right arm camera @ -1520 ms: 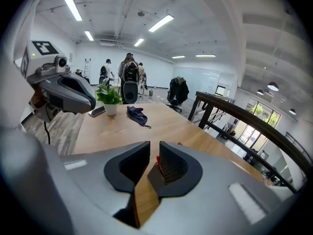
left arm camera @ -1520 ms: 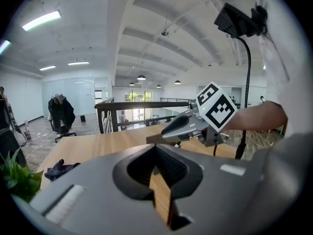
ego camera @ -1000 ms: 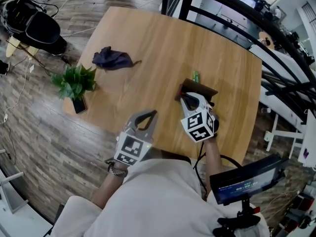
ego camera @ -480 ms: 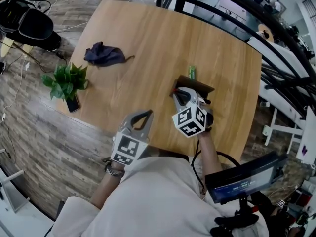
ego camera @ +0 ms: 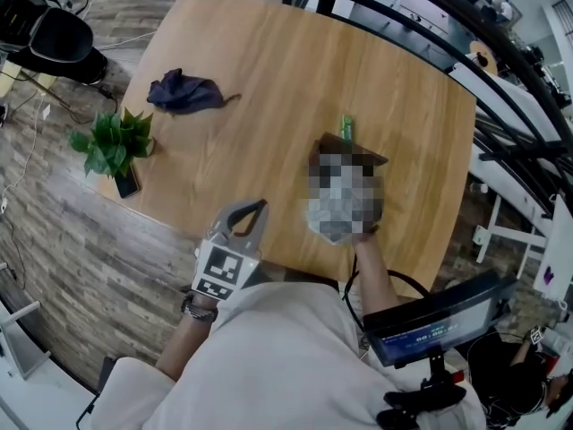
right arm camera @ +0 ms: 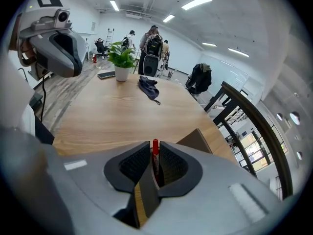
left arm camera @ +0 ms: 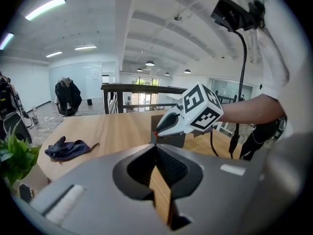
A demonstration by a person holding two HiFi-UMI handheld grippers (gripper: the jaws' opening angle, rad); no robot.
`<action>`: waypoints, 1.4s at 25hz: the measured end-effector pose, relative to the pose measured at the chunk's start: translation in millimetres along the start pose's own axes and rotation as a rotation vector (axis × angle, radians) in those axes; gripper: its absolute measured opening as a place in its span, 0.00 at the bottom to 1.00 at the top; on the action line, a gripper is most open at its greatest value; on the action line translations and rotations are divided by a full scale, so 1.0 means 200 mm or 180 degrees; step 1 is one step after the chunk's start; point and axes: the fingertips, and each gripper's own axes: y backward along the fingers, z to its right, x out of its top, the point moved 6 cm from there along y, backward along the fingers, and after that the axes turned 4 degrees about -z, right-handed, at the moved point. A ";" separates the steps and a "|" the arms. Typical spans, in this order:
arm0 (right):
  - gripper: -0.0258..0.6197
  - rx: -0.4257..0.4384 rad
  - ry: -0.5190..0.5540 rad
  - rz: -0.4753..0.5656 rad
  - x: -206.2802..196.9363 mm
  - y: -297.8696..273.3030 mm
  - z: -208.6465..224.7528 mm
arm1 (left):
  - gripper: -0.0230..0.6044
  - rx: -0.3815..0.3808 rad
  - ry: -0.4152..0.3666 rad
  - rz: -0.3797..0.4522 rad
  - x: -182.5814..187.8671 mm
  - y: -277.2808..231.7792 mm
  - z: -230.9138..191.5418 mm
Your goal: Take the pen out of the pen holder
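Grip on slim red pen kept by right hand-held gripper, jaws pinched shut around it, poised as a second before over brown pen holder right of centre on counter; withdrawal judged barely begun. Only red cap end visible between the pads. Left hand-held gripper closed on nothing, parked at near counter edge.

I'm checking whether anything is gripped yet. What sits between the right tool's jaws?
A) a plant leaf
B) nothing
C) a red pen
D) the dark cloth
C: the right gripper view shows a red pen pinched between the two jaws of the right tool.
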 end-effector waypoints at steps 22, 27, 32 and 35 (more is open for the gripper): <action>0.11 -0.0101 0.0101 -0.0188 0.00 -0.08 -0.01 | 0.04 -0.0064 0.0219 0.0065 -0.03 0.01 -0.03; 0.11 -0.0131 0.0109 -0.0187 0.00 -0.09 -0.02 | 0.04 -0.0090 0.0246 0.0101 -0.03 0.01 -0.04; 0.10 -0.0194 0.0141 -0.0189 0.00 -0.07 -0.02 | 0.04 -0.0077 0.0184 0.0115 -0.02 0.02 -0.04; 0.10 -0.0214 0.0128 -0.0187 0.00 -0.07 -0.02 | 0.04 -0.0083 0.0180 0.0126 -0.03 0.03 -0.04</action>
